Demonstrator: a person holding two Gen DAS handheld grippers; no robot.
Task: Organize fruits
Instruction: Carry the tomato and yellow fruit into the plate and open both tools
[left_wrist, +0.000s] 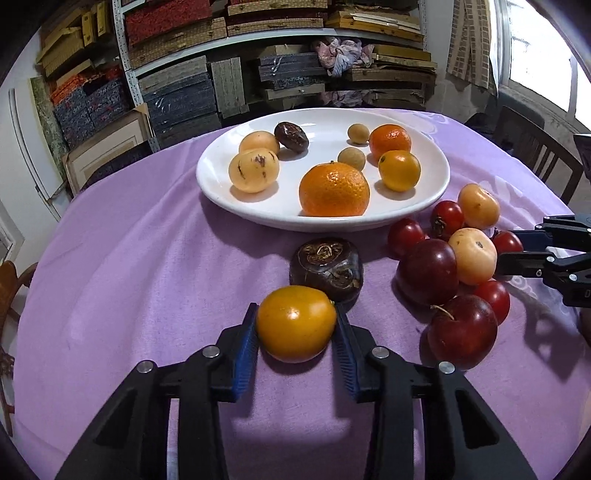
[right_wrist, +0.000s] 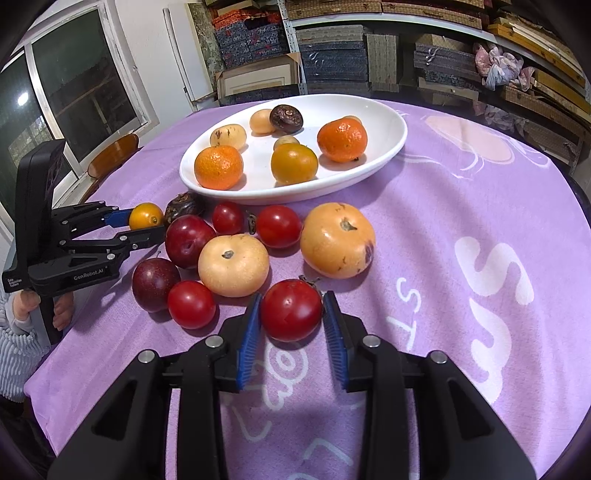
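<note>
The yellow-orange fruit (left_wrist: 295, 323) is pinched on the worktop (left_wrist: 147, 258) by the left gripper (left_wrist: 295, 328), and the red tomato (right_wrist: 291, 309) by the right gripper (right_wrist: 291, 317), each for carrying to the white plate (left_wrist: 221, 192) at 12 o'clock.

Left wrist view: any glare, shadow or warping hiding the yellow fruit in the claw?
Left wrist view: yellow fruit sharp, one small highlight, soft shadow beneath; fisheye bends the shelves, window blown out. Right wrist view: red tomato in the right claw equally clear, table edges curved.
</note>
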